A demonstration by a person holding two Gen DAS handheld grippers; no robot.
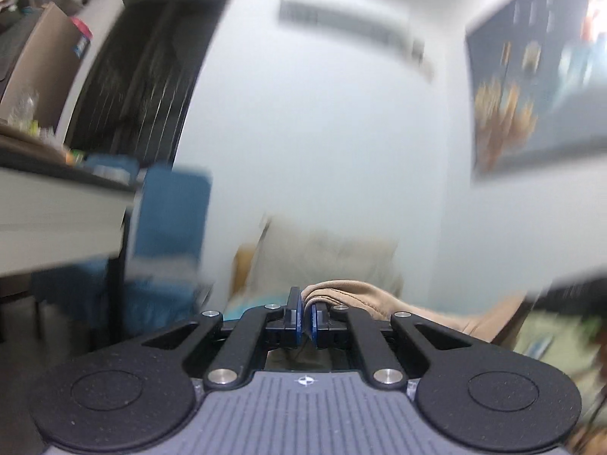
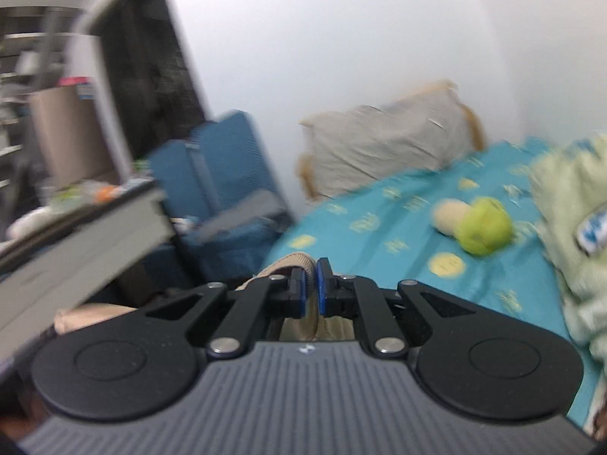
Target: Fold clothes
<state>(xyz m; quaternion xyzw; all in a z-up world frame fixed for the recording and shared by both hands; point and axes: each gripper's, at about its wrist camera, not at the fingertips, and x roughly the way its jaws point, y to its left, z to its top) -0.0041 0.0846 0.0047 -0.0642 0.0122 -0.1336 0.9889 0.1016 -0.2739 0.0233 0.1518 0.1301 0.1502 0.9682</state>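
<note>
Both tongs clamped on tan garment [image 1: 360,295]: left tongs [image 1: 306,316] pinch an edge, right tongs [image 2: 311,288] grip a ribbed hem, cloth held up above teal bed [image 2: 379,227], frames motion-blurred.

in the right wrist view the bed [image 2: 398,227] fills the right half, with a pillow [image 2: 387,148] propped at its far end against the wall [image 2: 341,38]. two round soft things [image 2: 474,223] lie touching each other on the sheet, before the pillow and to its right, and a bunched quilt [image 2: 569,235] lies right of them at the bed's edge. left of the bed stands a suitcase [image 2: 220,197], with a desk [image 2: 87,227] left of that (small clutter on top, too blurred to tell), and a doorway [image 2: 148,57] behind both.
</note>
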